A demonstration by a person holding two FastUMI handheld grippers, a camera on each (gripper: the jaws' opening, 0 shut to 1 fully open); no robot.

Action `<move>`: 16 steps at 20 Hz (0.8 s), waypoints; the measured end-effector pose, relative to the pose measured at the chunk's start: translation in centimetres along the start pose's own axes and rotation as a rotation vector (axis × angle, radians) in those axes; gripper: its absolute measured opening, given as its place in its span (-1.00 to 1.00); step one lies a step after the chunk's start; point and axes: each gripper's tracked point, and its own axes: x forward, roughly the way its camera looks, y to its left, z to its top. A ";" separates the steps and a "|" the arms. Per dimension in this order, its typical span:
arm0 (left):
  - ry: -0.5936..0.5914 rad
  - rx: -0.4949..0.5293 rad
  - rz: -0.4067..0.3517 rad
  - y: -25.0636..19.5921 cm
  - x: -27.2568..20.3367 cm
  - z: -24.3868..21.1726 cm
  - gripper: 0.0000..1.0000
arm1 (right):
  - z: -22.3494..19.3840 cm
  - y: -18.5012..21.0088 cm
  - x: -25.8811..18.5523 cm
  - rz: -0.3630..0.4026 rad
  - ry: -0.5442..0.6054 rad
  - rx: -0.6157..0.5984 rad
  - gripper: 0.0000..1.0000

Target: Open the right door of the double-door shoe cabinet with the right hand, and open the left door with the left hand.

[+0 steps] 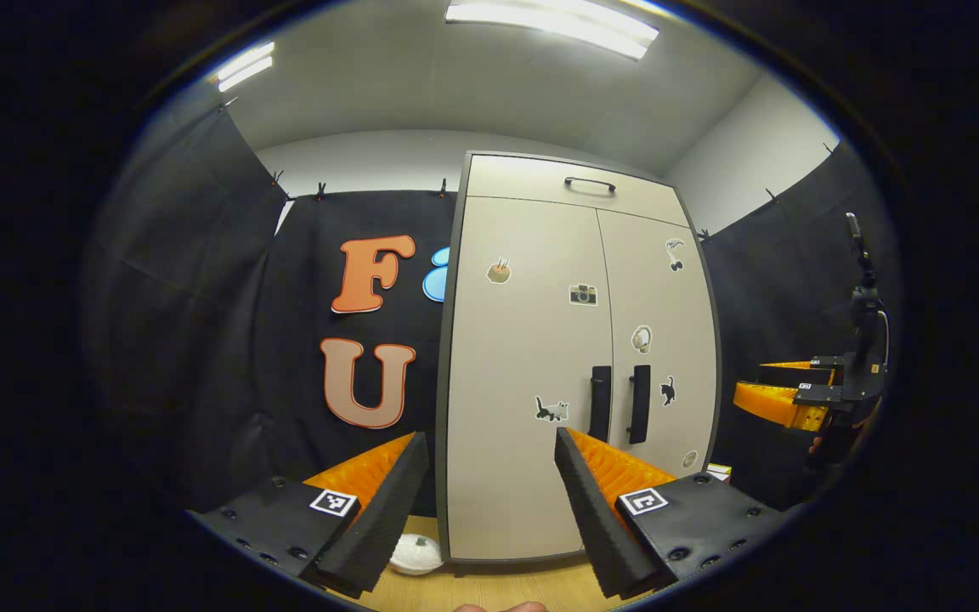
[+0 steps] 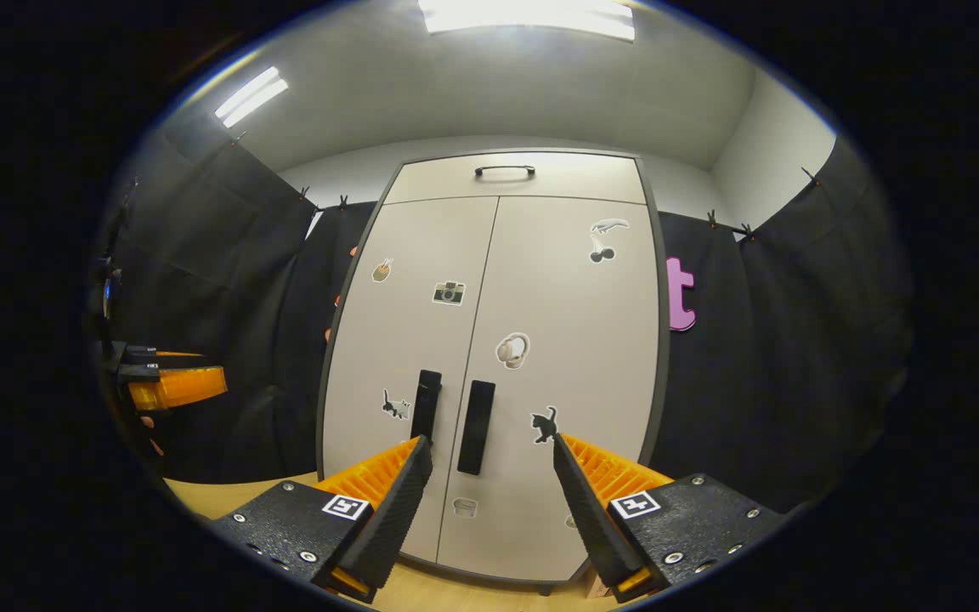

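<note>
A tall pale double-door shoe cabinet [image 1: 532,340] [image 2: 498,340] stands ahead with both doors closed, stickers on them. Two dark vertical handles sit side by side at the middle seam: the left door handle [image 1: 599,403] [image 2: 426,406] and the right door handle [image 1: 639,404] [image 2: 476,427]. My left gripper [image 1: 489,501] is open, held short of the left door and empty. My right gripper [image 2: 485,506] is open too, facing the handles from a distance, nothing between its fingers. The right gripper [image 1: 795,399] also appears at the right edge of the left gripper view, and the left gripper [image 2: 162,382] at the left edge of the right gripper view.
A drawer front with a dark handle [image 1: 589,184] [image 2: 504,171] tops the cabinet. Black cloth walls flank it on both sides. A white round object [image 1: 415,554] lies on the wooden floor [image 1: 489,586] by the cabinet's left foot. A small box [image 1: 717,470] sits by its right side.
</note>
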 end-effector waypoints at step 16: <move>0.009 -0.039 0.076 8.4 1.7 -3.5 0.96 | -5.3 1.6 13.7 -0.095 0.177 0.053 0.53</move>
